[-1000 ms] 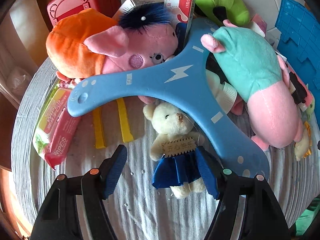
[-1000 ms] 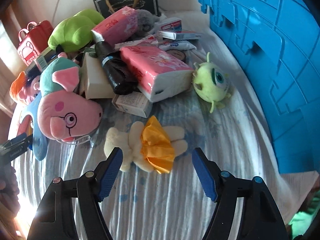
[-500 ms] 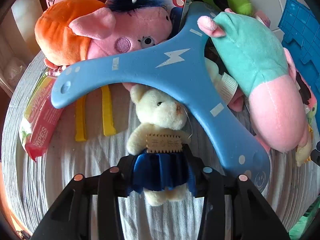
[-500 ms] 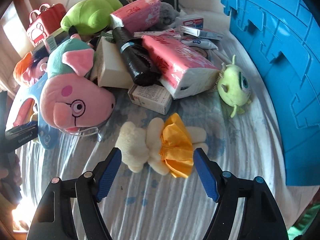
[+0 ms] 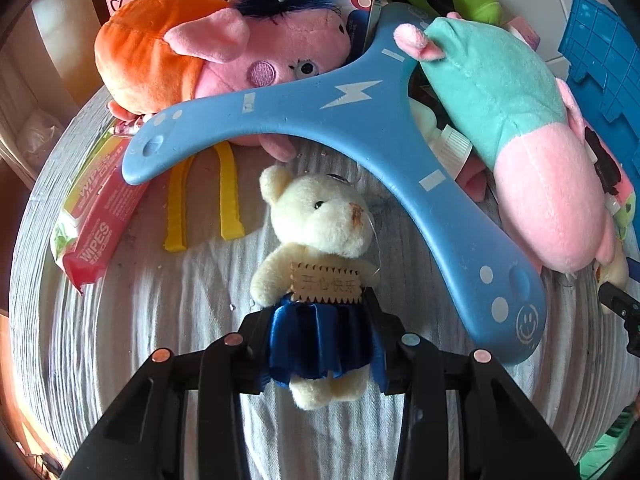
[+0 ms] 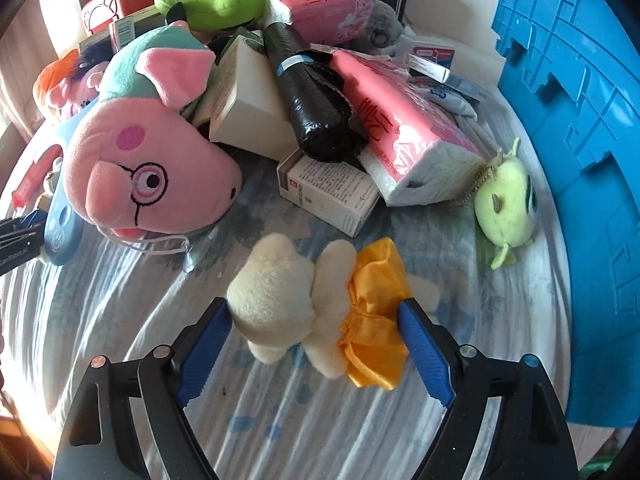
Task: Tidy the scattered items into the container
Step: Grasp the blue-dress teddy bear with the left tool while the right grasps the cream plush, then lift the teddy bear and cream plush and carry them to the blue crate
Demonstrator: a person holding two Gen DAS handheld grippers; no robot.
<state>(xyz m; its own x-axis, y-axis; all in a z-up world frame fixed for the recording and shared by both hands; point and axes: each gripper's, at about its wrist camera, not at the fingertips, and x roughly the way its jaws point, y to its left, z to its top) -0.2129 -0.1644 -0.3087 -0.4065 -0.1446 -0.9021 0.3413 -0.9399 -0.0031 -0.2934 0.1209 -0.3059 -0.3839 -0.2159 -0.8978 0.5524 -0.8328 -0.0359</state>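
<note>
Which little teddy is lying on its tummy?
The teddy in the yellow skirt, face down between the right tongs, which are opening. The teddy in the blue skirt faces up, squeezed by the left tongs.

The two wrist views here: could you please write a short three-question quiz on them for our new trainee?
1. True or false: the left gripper is shut on the bear in the blue skirt.
2. What lies between the right gripper's opening jaws? A) the green one-eyed plush B) the bear in the yellow skirt C) the black roll
3. Fill in: just beyond the blue-skirted bear's head lies a blue three-armed ____.

Key: 1 true; 2 B; 3 boomerang.
</note>
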